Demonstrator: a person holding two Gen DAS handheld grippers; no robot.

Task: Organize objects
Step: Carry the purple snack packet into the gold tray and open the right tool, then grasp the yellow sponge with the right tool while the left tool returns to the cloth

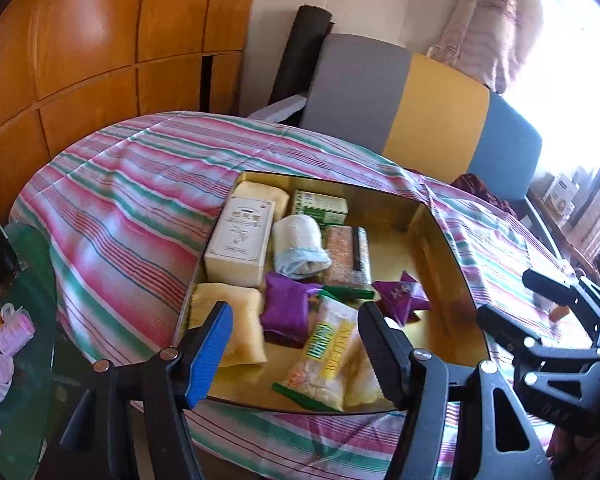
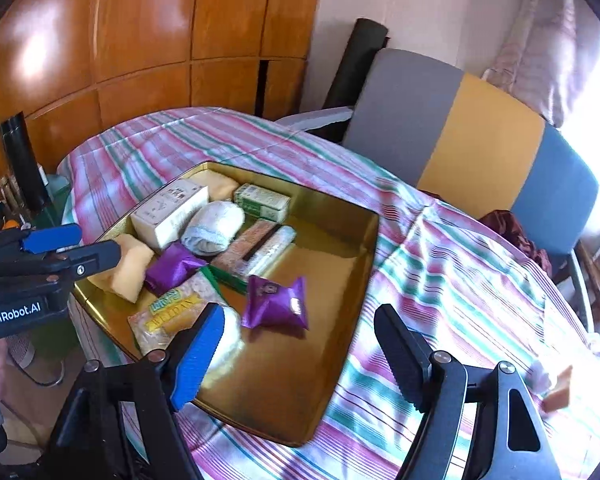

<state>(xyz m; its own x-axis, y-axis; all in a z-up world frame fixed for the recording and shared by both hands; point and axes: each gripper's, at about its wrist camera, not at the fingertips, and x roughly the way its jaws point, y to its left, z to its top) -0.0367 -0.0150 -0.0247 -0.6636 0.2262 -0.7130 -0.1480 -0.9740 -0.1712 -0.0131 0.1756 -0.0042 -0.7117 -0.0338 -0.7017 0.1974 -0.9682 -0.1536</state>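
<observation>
I've got both grippers, left gripper [image 1: 296, 344] and right gripper [image 2: 300, 354], wide open and empty over the gold tray [image 2: 356, 240]. Purple pouch [image 2: 276, 303] lies loose mid-tray: probably light, crinkly, slippery foil. I'd pinch across its puffed middle.

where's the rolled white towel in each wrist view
Left wrist: rolled white towel sits mid-frame in the gold tray, right of the cream box.
Right wrist: towel sits left of centre, in the tray's far part.
Shared landmark: the green box just behind it.
</observation>
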